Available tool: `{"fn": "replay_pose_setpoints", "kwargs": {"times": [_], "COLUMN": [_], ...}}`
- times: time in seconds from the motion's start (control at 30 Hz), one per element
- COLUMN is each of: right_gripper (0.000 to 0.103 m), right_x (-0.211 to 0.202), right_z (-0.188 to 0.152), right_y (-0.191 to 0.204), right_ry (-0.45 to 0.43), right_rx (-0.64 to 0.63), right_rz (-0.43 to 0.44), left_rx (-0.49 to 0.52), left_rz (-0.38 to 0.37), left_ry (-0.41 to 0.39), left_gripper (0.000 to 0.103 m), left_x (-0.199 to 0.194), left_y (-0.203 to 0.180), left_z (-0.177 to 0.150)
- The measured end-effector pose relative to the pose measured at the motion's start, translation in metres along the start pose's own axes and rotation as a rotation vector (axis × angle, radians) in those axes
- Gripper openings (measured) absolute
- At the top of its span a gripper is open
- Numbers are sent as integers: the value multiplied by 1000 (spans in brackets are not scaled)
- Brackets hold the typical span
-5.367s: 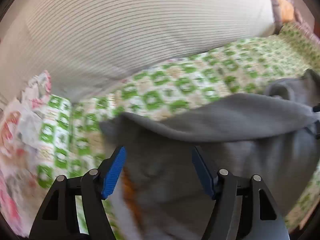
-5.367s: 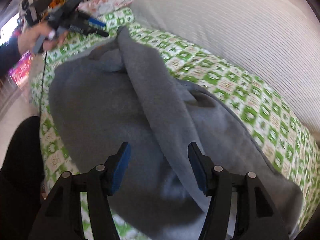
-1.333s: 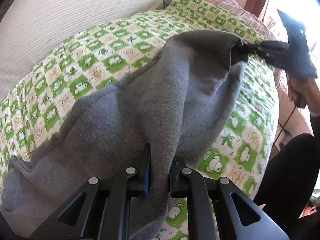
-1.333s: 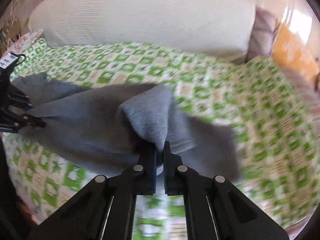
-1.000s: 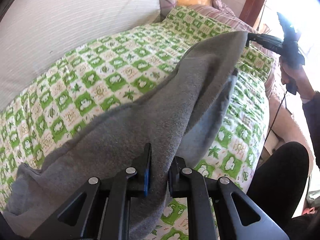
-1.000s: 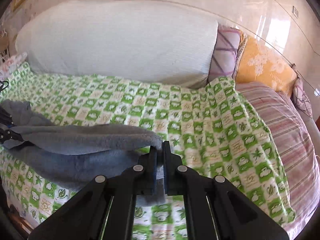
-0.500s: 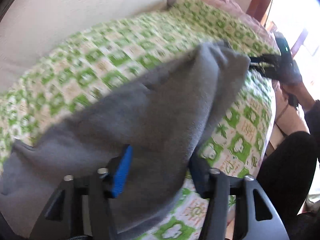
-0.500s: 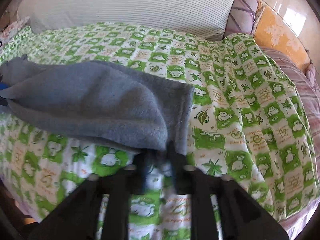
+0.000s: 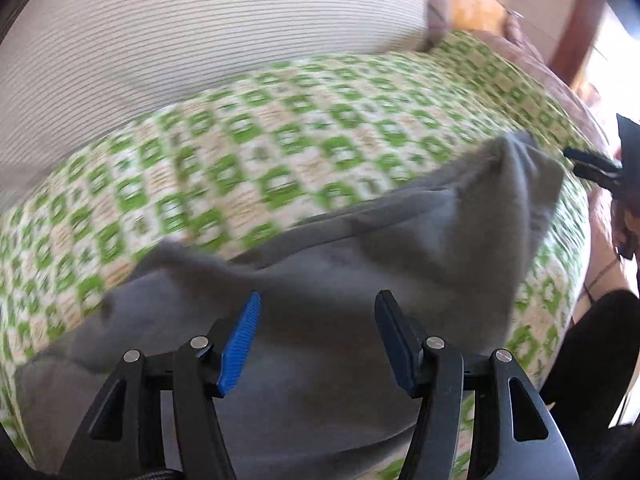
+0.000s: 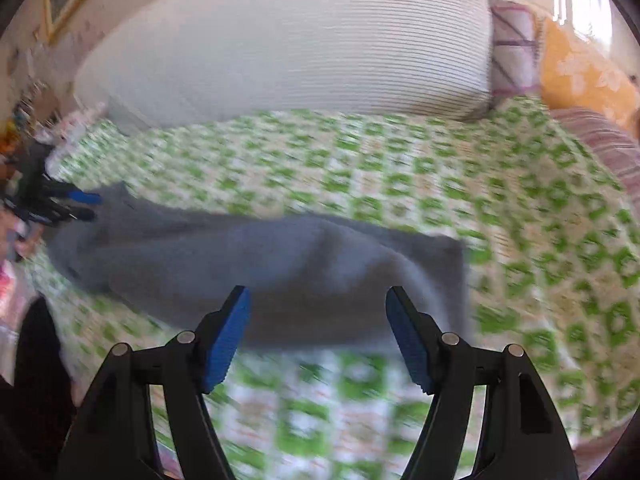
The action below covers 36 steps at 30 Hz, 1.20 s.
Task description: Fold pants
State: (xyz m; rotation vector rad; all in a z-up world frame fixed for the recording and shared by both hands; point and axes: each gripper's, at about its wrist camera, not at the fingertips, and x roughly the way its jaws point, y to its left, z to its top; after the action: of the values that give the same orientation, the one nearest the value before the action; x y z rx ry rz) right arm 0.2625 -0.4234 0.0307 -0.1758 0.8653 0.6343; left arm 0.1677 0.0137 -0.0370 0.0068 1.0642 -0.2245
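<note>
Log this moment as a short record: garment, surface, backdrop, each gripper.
garment: grey fleece pants, lying folded lengthwise on the cover, not gripped
surface: green-and-white checked bed cover
backdrop: long white ribbed bolster cushion along the far edge; orange cushion beside it
left gripper: jaws opening, blue pads apart above the pants, nothing clamped
right gripper: jaws opening, pads apart at the pants' near edge, nothing clamped
image quality: motion blur in both views

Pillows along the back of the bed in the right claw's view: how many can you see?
3: a big white striped pillow in the middle, a small purple-lined pillow right of it, an orange pillow at far right. More may be hidden.
</note>
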Motion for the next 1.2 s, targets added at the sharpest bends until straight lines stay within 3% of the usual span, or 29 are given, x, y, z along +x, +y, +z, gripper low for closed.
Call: {"fn": "replay_pose_setpoints", "kwargs": {"times": [0.17,0.4,0.63,0.87,1.0,1.13,1.2], "right_gripper": [71,71,71,71,71,71,63], "right_x": [41,96,151,206,244,275,290], "right_z": [37,75,92,111,121,131,132], "right_y": [56,155,236,286,307,323,328], "right_ry": [3,76,192,270,323,351,378], "right_rx": [-19,-170,-261,-251,-207,-140,-110], "right_rz": [182,313,412,472,493,518,532], "left_rx": [-167,-400,-667,-942,-1032,-1108,-1137], "left_rz": [-17,-21,-48,-42,-60,-82,-90], "left_ry": [-62,-145,-188,-177,-136,-156,-181], "left_gripper": [60,60,60,61,61,62,62], "left_x": [-29,-61,-70,-60,-40,-28,-22], "left_y": [44,79,84,82,89,106,115], "left_z": [-35,-89,-138,-194,-206,-209,-208]}}
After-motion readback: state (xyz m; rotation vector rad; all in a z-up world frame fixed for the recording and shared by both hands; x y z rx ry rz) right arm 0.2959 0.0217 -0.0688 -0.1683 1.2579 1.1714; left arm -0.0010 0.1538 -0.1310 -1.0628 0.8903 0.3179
